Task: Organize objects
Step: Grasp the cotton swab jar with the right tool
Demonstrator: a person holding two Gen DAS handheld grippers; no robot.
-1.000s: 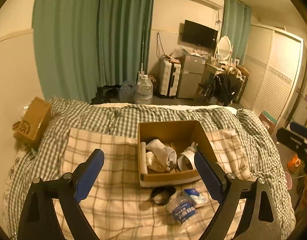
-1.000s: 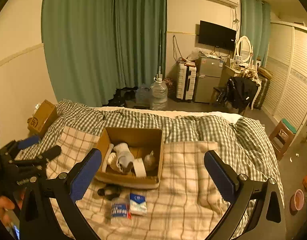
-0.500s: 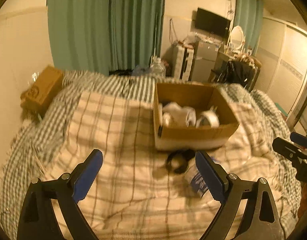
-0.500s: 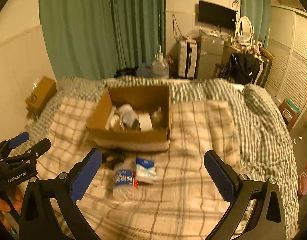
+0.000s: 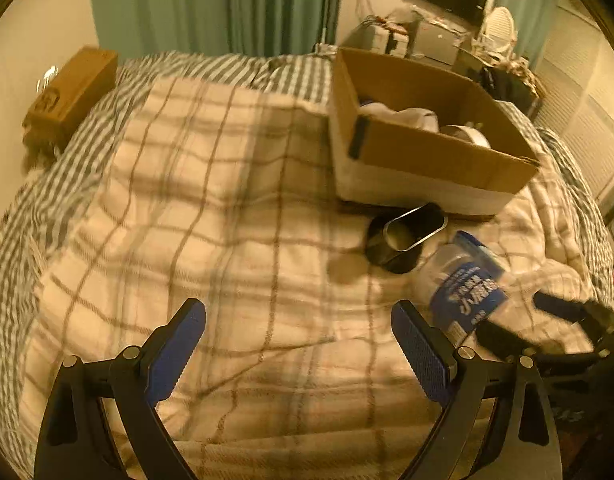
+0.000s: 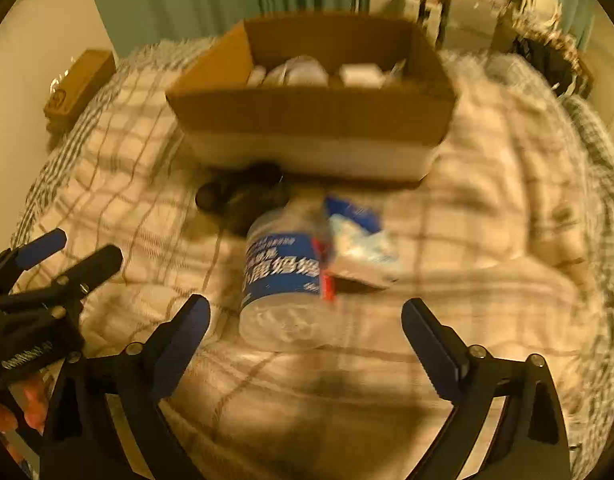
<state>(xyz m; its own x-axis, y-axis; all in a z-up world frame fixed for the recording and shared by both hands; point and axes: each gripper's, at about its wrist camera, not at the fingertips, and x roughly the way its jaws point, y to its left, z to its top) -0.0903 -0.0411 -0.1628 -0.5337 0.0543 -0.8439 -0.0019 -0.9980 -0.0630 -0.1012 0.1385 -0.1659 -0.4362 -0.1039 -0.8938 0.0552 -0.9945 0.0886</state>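
Note:
An open cardboard box (image 5: 435,152) (image 6: 315,120) holding white items sits on the plaid blanket. In front of it lie a black cup on its side (image 5: 407,236) (image 6: 243,196), a clear jar with a blue label (image 5: 463,288) (image 6: 283,276) and a blue-white packet (image 6: 359,240). My left gripper (image 5: 299,336) is open and empty, low over bare blanket left of the jar. My right gripper (image 6: 307,332) is open, its fingers apart on either side of the jar's near end, not touching it.
A brown cardboard box (image 5: 71,92) lies at the bed's far left by the wall. Green curtains (image 5: 227,4) hang behind the bed. The right gripper's tips (image 5: 547,320) show at the left view's right edge; the left gripper (image 6: 47,276) shows at the right view's left.
Both grippers have come down and forward toward the bed. The jar, cup and packet now loom large, and the right gripper has closed in on the jar.

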